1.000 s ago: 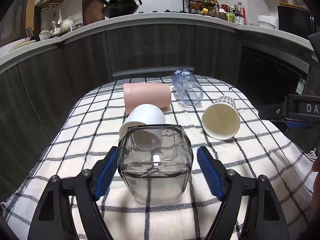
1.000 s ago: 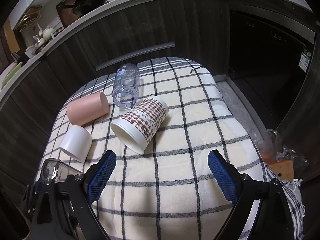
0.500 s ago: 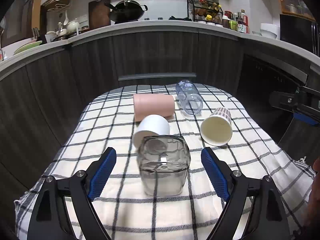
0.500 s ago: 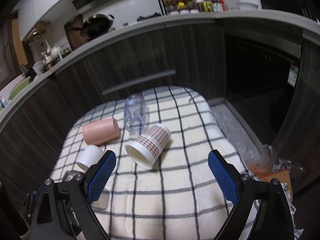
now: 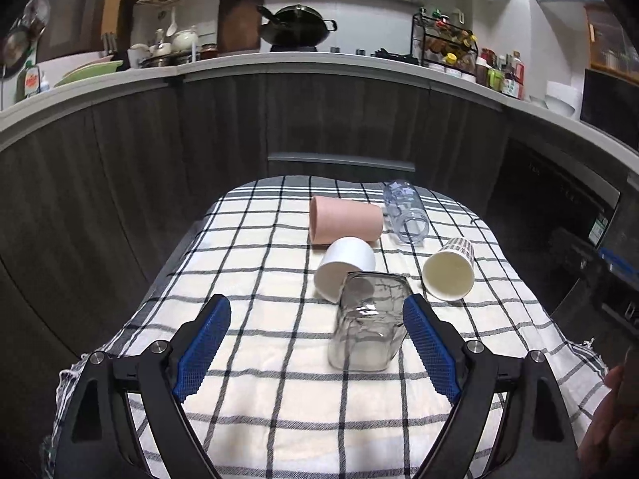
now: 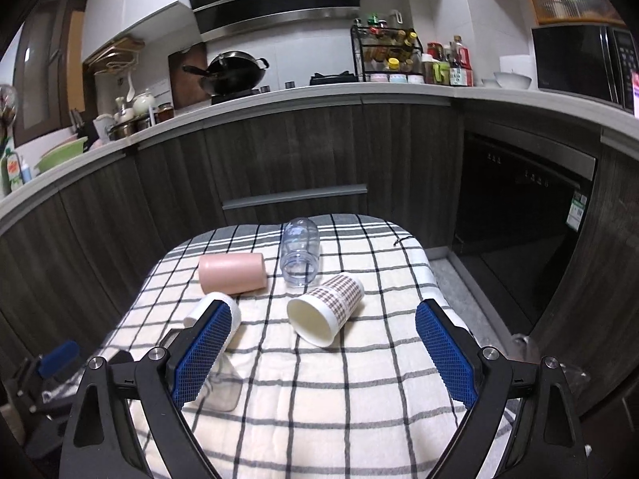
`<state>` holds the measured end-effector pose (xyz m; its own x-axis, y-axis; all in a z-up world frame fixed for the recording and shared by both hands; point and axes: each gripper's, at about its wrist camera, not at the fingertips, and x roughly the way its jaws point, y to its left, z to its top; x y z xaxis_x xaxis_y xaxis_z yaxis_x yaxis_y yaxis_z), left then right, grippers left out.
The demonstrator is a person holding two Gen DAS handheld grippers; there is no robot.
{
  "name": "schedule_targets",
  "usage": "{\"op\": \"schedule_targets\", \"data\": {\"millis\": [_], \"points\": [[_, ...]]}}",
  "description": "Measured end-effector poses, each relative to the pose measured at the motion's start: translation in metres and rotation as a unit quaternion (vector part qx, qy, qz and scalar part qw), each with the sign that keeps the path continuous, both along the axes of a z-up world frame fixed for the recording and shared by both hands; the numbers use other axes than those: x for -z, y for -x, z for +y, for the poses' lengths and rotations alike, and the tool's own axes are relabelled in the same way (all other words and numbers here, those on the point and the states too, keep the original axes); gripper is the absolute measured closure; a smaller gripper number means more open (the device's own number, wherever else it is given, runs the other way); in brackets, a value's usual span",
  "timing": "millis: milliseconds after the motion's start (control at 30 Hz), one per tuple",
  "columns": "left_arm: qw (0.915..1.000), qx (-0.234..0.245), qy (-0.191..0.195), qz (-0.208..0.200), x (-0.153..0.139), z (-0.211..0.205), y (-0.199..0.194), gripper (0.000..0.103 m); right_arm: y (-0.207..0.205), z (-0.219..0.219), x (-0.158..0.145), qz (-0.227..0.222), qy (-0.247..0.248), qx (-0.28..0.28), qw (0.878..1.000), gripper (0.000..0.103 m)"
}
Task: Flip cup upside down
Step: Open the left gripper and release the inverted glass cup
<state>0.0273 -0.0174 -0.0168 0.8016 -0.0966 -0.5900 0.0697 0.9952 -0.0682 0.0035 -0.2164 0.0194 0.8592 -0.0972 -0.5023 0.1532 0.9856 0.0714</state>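
Note:
A square clear glass cup stands upside down on the checked cloth, just left of my left gripper's right finger. My left gripper is open and empty, drawn back from the cup. In the right wrist view the glass cup is partly hidden behind the left finger. My right gripper is open and empty above the cloth. A white cup, a pink cup, a clear bottle-shaped cup and a checked paper cup lie on their sides.
The cloth-covered table stands before dark kitchen cabinets. A dishwasher front is on the right. My left gripper shows at the lower left of the right wrist view. A hand shows at the lower right.
My left gripper has pulled back and up from the glass cup, which stays upside down on the cloth. My right gripper has also risen and tilted up, away from the table.

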Motion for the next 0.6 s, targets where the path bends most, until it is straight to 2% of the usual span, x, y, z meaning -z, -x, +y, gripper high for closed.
{"op": "schedule_targets", "data": {"millis": [333,467,600], "points": [[0.9998,-0.017,0.003,-0.002,-0.002,0.011,0.005,0.014,0.017,0.021,0.0,-0.012,0.056,0.011,0.998,0.007],[0.9997,-0.021,-0.004,-0.006,-0.002,0.013,0.012,0.008,0.022,0.02,0.0,-0.014,0.06,0.019,0.998,0.007],[0.9996,-0.024,-0.015,-0.008,-0.004,0.013,0.019,0.007,0.025,0.017,-0.001,-0.014,0.054,0.024,0.998,0.007]]}}
